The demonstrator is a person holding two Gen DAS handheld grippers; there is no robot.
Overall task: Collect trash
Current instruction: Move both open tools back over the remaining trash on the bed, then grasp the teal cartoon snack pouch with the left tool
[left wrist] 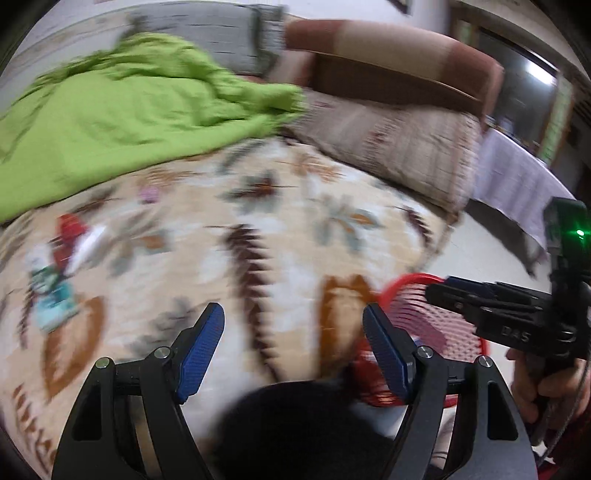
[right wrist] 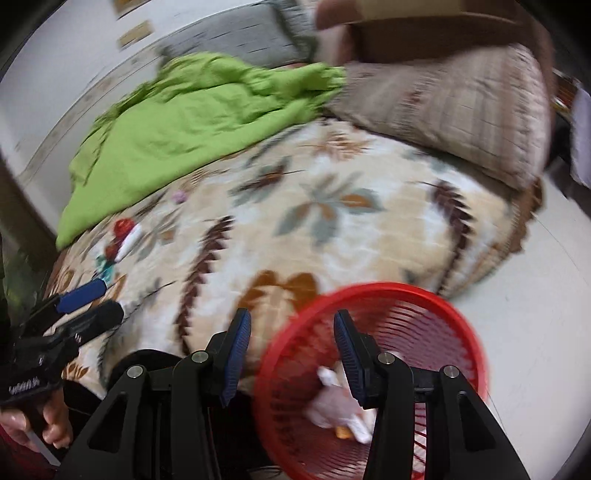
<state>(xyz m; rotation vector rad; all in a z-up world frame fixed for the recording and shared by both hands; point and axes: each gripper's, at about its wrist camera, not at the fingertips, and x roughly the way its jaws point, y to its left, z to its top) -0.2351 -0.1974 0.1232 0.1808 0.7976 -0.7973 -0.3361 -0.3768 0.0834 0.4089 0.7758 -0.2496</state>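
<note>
Several bits of trash lie on the floral blanket (left wrist: 258,206) at the left: a red wrapper (left wrist: 72,227) beside a white piece (left wrist: 88,243), a teal wrapper (left wrist: 51,299) and a small pink scrap (left wrist: 149,194). The same red wrapper (right wrist: 123,226) and teal wrapper (right wrist: 105,271) show in the right wrist view. My left gripper (left wrist: 293,326) is open over the blanket, with nothing between its pads. My right gripper (right wrist: 292,321) is open and empty above the rim of the red mesh basket (right wrist: 373,290), which holds crumpled paper (right wrist: 330,404). Both views are blurred.
A crumpled green cloth (left wrist: 122,110) covers the blanket's far left. A tan pillow (left wrist: 399,147) and a grey pillow (left wrist: 207,33) lie at the back. The red basket (left wrist: 400,286) stands on pale floor (right wrist: 535,332) at the bed's right edge. A dark shape (left wrist: 295,424) sits just below my left gripper.
</note>
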